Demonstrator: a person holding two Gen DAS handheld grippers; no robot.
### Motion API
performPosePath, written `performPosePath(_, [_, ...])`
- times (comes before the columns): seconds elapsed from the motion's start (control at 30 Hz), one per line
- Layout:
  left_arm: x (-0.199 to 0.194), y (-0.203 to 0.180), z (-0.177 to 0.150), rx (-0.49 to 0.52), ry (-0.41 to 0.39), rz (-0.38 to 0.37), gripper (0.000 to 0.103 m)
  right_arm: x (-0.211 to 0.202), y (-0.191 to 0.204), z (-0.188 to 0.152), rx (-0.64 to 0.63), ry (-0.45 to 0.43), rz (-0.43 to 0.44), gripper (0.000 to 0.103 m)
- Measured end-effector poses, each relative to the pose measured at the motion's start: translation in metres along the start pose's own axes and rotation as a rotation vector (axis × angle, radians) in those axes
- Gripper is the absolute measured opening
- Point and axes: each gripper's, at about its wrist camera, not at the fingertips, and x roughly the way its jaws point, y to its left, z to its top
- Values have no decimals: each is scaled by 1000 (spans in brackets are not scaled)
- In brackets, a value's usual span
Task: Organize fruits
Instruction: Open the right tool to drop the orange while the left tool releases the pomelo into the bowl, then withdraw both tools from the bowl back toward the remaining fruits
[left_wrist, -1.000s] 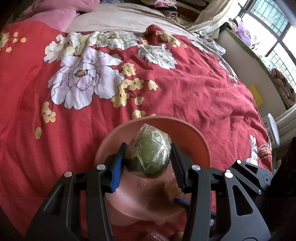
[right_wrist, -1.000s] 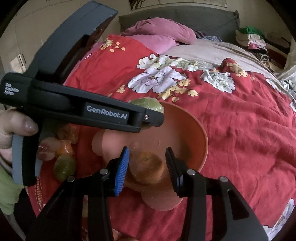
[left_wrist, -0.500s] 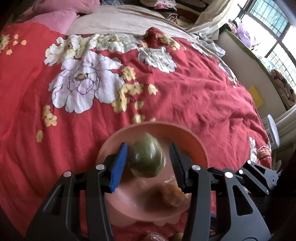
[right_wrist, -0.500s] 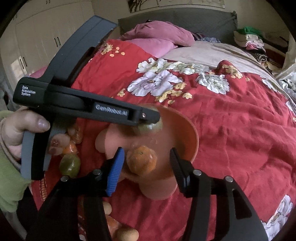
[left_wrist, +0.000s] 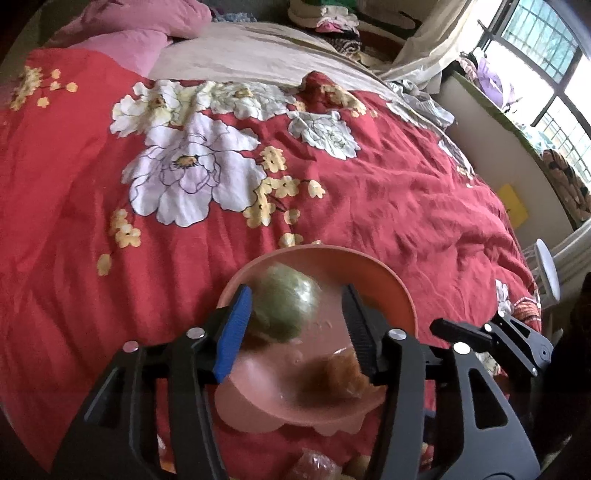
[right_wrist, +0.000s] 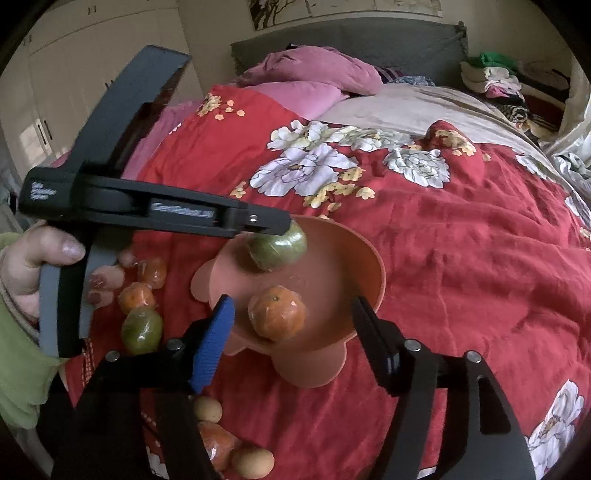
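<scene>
The right tongs (right_wrist: 291, 332) stand spread wide over the terracotta bowl (right_wrist: 373, 273), an orange (right_wrist: 277, 312) lying between them. At ten o'clock the left tongs (right_wrist: 280, 225) touch a green fruit (right_wrist: 279, 249). More wrapped fruits (right_wrist: 142, 330) lie on the red bedspread (right_wrist: 461, 240) at nine.

A red floral bedspread (left_wrist: 369, 192) filled the frame's middle. Pink pillows (right_wrist: 314, 74) and a grey headboard (right_wrist: 351, 37) sat upper centre; daylight entered a barred window (left_wrist: 546, 48) upper right.
</scene>
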Motion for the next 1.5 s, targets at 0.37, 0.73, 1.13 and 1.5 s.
performPosePath(0.37, [-25,6,-15,-14,-59,18,56,-9,-5,-2,28,-24,-26,86])
performPosePath(0.73, [-53,2,-32,0,-124,42,66,-15,-10,0,60,-56,-41,94])
performPosePath(1.13, [-73,4,-49,-10,-179,55,71,-24,-13,2,87,-88,-47,96])
performPosePath(1.5, [-84,11,-74,-27,-212,77,79,-27,-13,1,96,-101,-60,98])
